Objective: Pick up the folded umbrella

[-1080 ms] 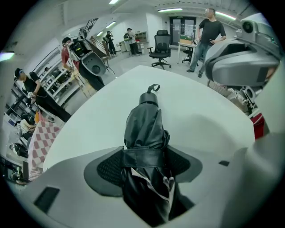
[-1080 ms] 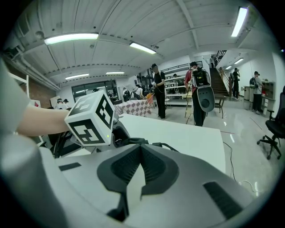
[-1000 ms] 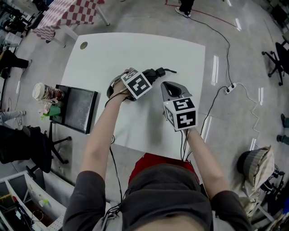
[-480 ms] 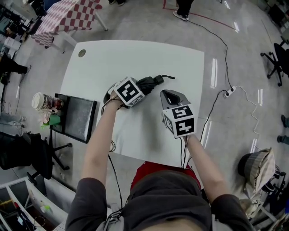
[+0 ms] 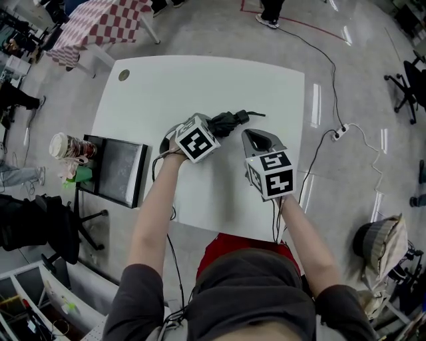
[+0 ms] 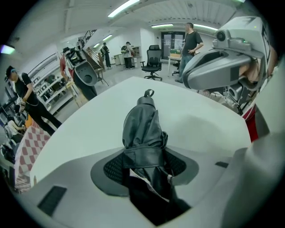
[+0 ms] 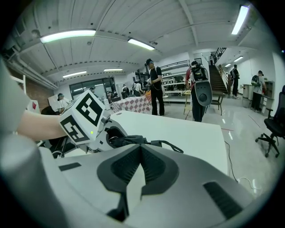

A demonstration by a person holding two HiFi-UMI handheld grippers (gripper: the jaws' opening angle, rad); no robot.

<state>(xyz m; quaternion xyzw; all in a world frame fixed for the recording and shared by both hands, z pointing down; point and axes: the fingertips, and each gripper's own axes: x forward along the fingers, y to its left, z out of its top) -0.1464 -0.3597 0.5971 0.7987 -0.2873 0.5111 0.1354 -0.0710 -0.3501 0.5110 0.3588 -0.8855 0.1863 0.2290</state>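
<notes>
The folded umbrella [image 5: 228, 120], black with a wrist loop at its far end, lies on the white table [image 5: 200, 76]. My left gripper [image 5: 214, 126] points steeply down over its near end. In the left gripper view the umbrella [image 6: 142, 127] fills the gap of the left gripper [image 6: 144, 161]; the jaws are closing and both pads touch its strapped middle. My right gripper [image 5: 257, 136] hovers just right of it, shut with nothing in it. The right gripper view shows that right gripper [image 7: 140, 150] aimed at the umbrella [image 7: 129, 141] and the left gripper's marker cube [image 7: 84, 118].
A black tray [image 5: 116, 170] and a patterned cup [image 5: 66, 145] sit on a stand left of the table. A cable runs across the floor to a power strip [image 5: 339, 132] on the right. A checkered table [image 5: 100, 20] stands far left. People stand around the room.
My left gripper has tilted over the umbrella and its jaws have drawn in around it. The right gripper has stayed where it was.
</notes>
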